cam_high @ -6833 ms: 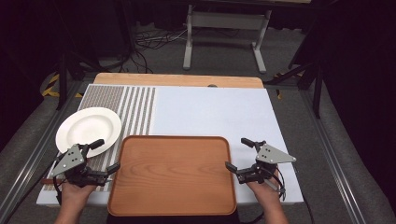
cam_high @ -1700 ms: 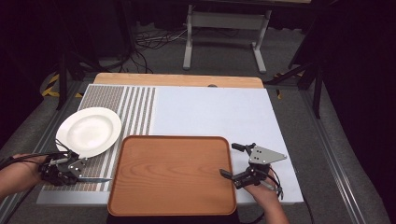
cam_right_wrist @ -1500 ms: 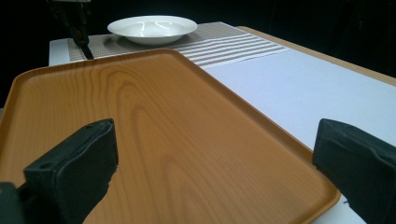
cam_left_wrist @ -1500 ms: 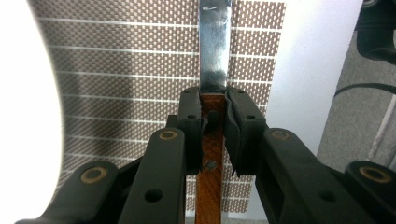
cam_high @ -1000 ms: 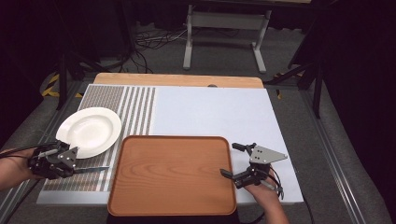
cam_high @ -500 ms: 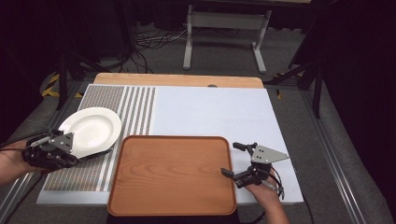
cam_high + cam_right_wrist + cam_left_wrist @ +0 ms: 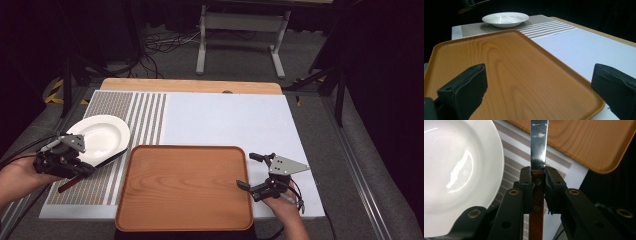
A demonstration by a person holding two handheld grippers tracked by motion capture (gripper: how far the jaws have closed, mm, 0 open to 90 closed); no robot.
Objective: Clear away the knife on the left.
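My left gripper (image 7: 80,161) is at the table's left edge, shut on the wooden handle of a table knife (image 7: 536,202). In the left gripper view the jaws (image 7: 537,173) clamp the handle and the steel blade (image 7: 539,142) reaches over the corner of the wooden tray (image 7: 586,142). The white plate (image 7: 100,137) lies just beyond the gripper, close beside the knife. My right gripper (image 7: 246,171) stands open at the right rim of the tray (image 7: 185,187), with nothing between its jaws (image 7: 539,85). The plate (image 7: 505,18) lies past the tray (image 7: 499,62) in the right gripper view.
A striped woven placemat (image 7: 145,115) covers the left part of the white table top (image 7: 225,120) and lies under the plate. A wooden strip (image 7: 190,86) runs along the far edge. Dark floor, cables and a stand's legs (image 7: 240,30) lie beyond the table.
My left gripper swung from the tray's left rim out to the table's left edge, then away from me toward the plate, with the knife in it. The right gripper hardly moved.
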